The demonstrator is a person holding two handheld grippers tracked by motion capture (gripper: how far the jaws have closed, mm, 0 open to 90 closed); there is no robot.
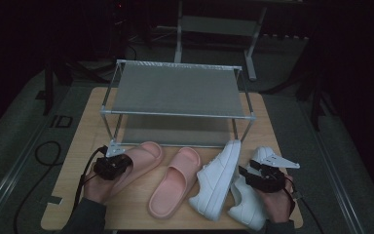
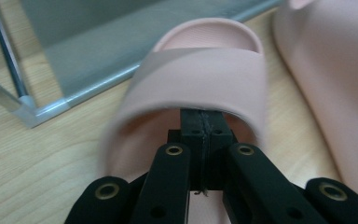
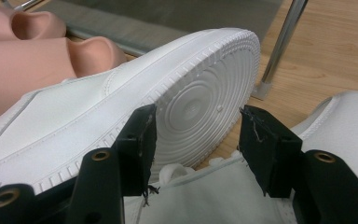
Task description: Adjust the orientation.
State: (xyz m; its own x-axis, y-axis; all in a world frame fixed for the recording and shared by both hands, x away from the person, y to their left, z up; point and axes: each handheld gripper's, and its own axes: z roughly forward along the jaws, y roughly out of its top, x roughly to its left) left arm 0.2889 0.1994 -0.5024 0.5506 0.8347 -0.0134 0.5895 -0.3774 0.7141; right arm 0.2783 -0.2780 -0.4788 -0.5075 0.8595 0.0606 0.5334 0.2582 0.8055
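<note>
Left gripper view shows the left gripper (image 2: 204,135) with fingers closed together under the pink slide's (image 2: 200,79) strap, probably to hook it; the right gripper's (image 3: 196,135) fingers stand wide beside the tipped white sneaker (image 3: 121,102).

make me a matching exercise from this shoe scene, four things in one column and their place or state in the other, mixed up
Things:
1. left gripper
2. right gripper
3. tipped white sneaker
4. middle pink slipper

Places or states:
A. lying on its side, ribbed sole showing
B. jaws apart, over the other white sneaker
C. flat on the table, between a pink slipper and a white sneaker
D. jaws together, under the strap of the left pink slipper

Pairs: 1-D, 2-B, 3-A, 4-C
</note>
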